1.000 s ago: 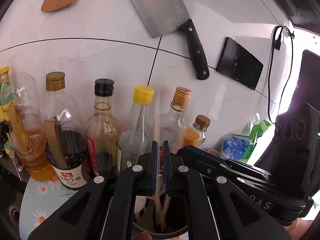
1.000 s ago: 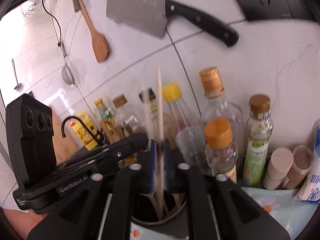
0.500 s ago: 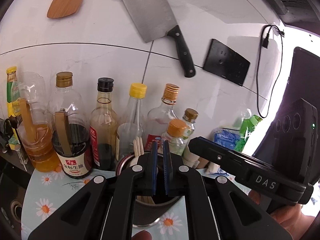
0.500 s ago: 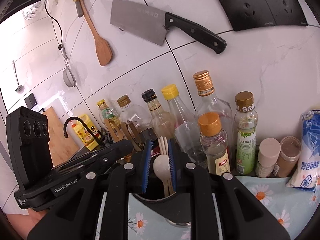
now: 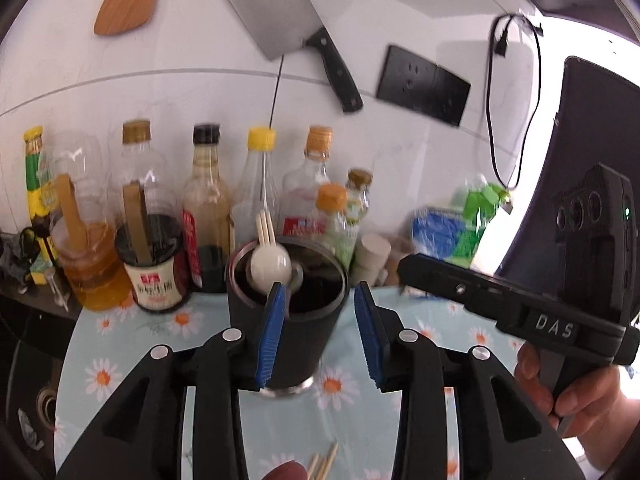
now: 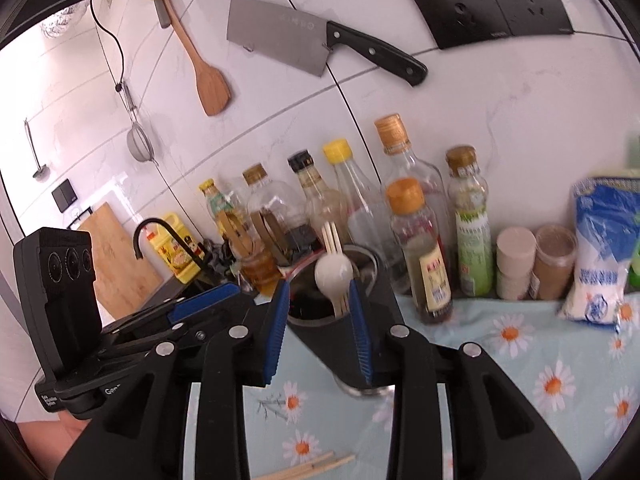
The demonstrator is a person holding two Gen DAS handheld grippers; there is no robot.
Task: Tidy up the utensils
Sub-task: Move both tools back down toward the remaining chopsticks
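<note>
A black utensil holder [image 5: 296, 332] stands on the daisy-print cloth. It holds a white spoon [image 5: 271, 267] and wooden chopsticks [image 5: 265, 227]. The holder [image 6: 344, 340], the spoon [image 6: 333, 274] and the chopsticks [image 6: 331, 236] also show in the right wrist view. My left gripper [image 5: 320, 332] is open and empty just in front of the holder. My right gripper [image 6: 318, 328] is open and empty, its jaws standing either side of the holder. More wooden chopsticks [image 5: 323, 465] lie on the cloth near me; they also show in the right wrist view [image 6: 312, 467].
A row of sauce and oil bottles [image 5: 208, 204] stands behind the holder against the tiled wall. A cleaver [image 6: 296, 34] and a wooden spatula [image 6: 204, 76] hang on the wall. Small jars [image 6: 536, 260] and a blue bag [image 6: 600, 248] stand at the right.
Both grippers have opened and drawn back from the holder. The chopstick the right gripper held a second ago now stands in the holder.
</note>
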